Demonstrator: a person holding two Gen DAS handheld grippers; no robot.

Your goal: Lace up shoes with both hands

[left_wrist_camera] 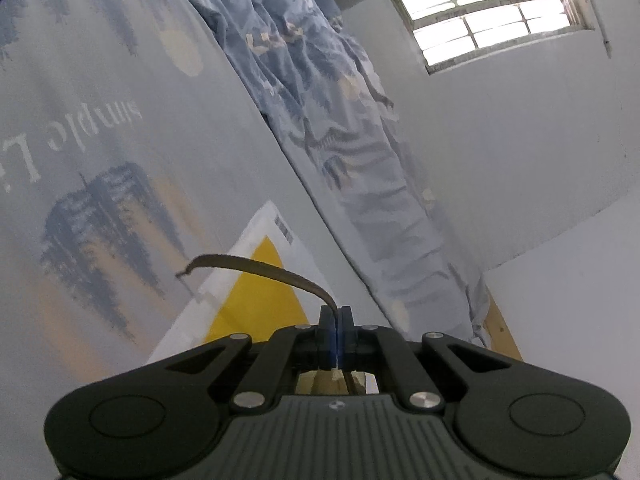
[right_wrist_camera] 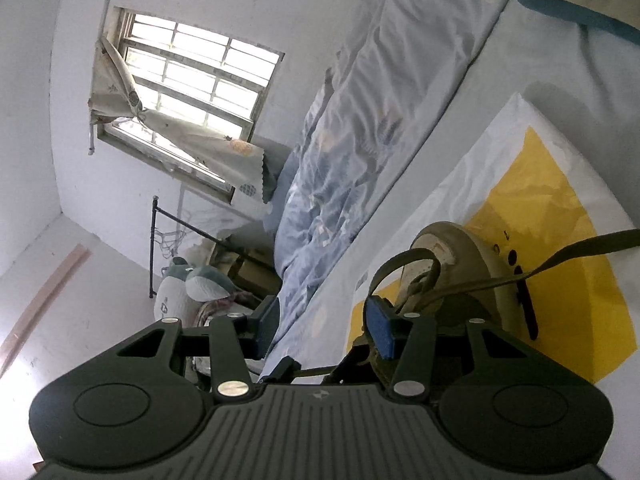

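Observation:
In the left wrist view my left gripper (left_wrist_camera: 337,316) is shut on a flat olive-brown shoelace (left_wrist_camera: 272,270). The lace arcs up and to the left out of the blue pads, and its free end hangs in the air. The right wrist view shows a beige shoe (right_wrist_camera: 460,248) lying on a white and yellow plastic sheet (right_wrist_camera: 540,184). The same sheet (left_wrist_camera: 248,292) appears in the left wrist view. My right gripper (right_wrist_camera: 324,330) is open just left of the shoe, with nothing between its pads. A lace loop (right_wrist_camera: 400,264) curls over its right finger, and one strand (right_wrist_camera: 580,250) runs out to the right.
The sheet lies on a bed with a pale printed cover (left_wrist_camera: 100,160). A crumpled blue quilt (right_wrist_camera: 340,168) runs along the wall side. Beyond it are a barred window (right_wrist_camera: 192,92) with a curtain, a black rack (right_wrist_camera: 180,232) and plush toys (right_wrist_camera: 200,280).

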